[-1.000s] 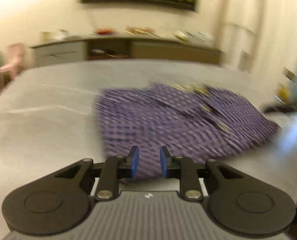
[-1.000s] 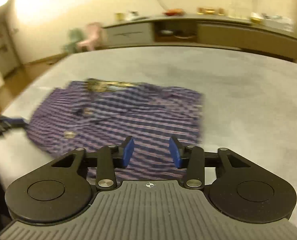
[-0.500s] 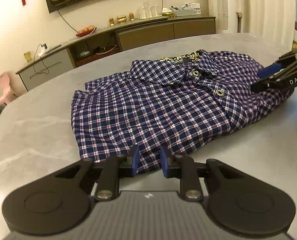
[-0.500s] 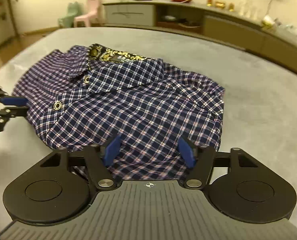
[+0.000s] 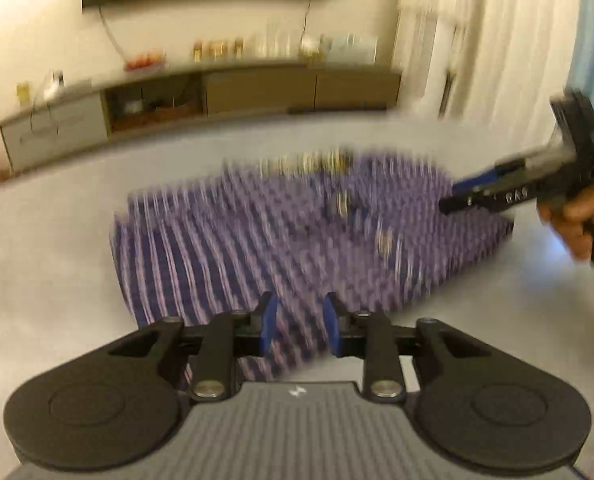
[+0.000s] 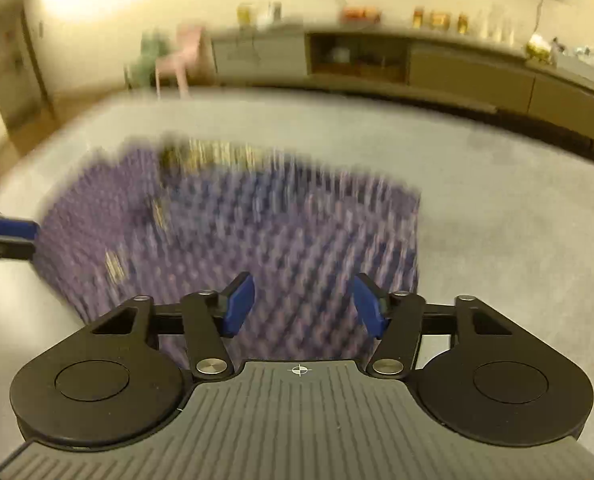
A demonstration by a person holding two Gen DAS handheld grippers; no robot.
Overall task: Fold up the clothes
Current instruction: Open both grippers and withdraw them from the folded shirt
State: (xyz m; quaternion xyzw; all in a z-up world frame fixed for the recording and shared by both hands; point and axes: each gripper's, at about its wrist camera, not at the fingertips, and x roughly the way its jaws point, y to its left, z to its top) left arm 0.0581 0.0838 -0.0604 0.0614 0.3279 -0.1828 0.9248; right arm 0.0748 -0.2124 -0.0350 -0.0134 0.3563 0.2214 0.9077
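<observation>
Plaid shirt [image 5: 297, 236] lies folded on the grey tabletop [image 5: 57, 272]. Left hand-held gripper [image 5: 299, 322] is opening over its near hem; right hand-held gripper [image 6: 303, 306], wider apart, is closing, gripping nothing.

No legible text; frames blurred.

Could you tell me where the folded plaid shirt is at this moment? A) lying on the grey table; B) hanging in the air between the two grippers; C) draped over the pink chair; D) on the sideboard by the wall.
A: both wrist views show the plaid shirt lying folded on the grey table.
</observation>
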